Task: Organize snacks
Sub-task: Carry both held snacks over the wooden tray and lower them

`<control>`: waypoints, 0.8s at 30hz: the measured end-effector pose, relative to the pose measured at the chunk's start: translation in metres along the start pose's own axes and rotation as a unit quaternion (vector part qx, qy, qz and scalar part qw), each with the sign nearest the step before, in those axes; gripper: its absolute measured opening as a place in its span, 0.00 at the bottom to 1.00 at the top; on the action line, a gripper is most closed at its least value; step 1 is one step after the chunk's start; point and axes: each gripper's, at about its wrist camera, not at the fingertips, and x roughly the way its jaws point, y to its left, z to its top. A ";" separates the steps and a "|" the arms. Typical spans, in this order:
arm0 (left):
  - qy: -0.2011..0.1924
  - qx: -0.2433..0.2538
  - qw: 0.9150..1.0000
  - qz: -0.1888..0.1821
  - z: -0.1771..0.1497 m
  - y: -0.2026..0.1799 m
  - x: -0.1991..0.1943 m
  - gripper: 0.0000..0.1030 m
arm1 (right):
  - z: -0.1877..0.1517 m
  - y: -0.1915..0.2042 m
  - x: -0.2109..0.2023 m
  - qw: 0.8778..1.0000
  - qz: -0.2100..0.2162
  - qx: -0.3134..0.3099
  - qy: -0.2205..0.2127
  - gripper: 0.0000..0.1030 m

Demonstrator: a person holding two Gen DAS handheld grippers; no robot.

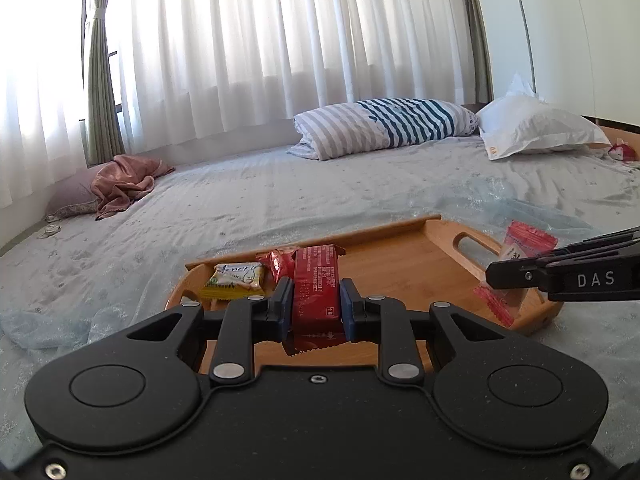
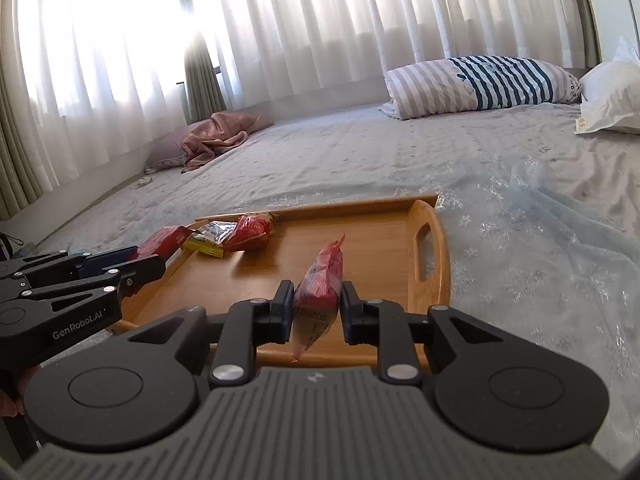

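You hold two snacks above a wooden tray on the bed. Your left gripper has its fingers clamped on a red snack bar; your right gripper pinches a pink packet. Two packets already lie at the tray's far left. Next, likely set both down beside them.

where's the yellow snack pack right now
The yellow pack lies at the tray's far left end, beside a red packet; in the left wrist view, just left of the gripped red bar.
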 end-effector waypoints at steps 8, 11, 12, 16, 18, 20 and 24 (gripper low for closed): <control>-0.002 0.003 1.000 -0.003 0.021 -0.001 0.041 0.23 | 0.025 -0.005 0.030 1.000 0.007 -0.003 -0.002 0.26; 0.006 -0.002 1.000 -0.013 0.023 0.001 0.056 0.23 | 0.034 -0.011 0.042 1.000 0.014 0.006 0.000 0.26; 0.008 -0.003 1.000 -0.015 0.024 0.001 0.061 0.23 | 0.037 -0.013 0.046 1.000 0.017 0.008 0.002 0.26; 0.020 -0.001 1.000 -0.018 0.027 0.001 0.086 0.23 | 0.046 -0.018 0.067 1.000 0.019 0.005 0.013 0.26; 0.030 -0.006 0.999 -0.009 0.029 0.001 0.102 0.23 | 0.048 -0.020 0.081 1.000 0.009 -0.005 0.021 0.26; 0.036 -0.004 0.999 -0.006 0.030 0.000 0.114 0.23 | 0.047 -0.019 0.094 0.999 -0.012 -0.023 0.030 0.26; 0.043 -0.005 0.999 -0.011 0.034 -0.002 0.133 0.23 | 0.045 -0.022 0.107 0.999 -0.012 -0.024 0.040 0.26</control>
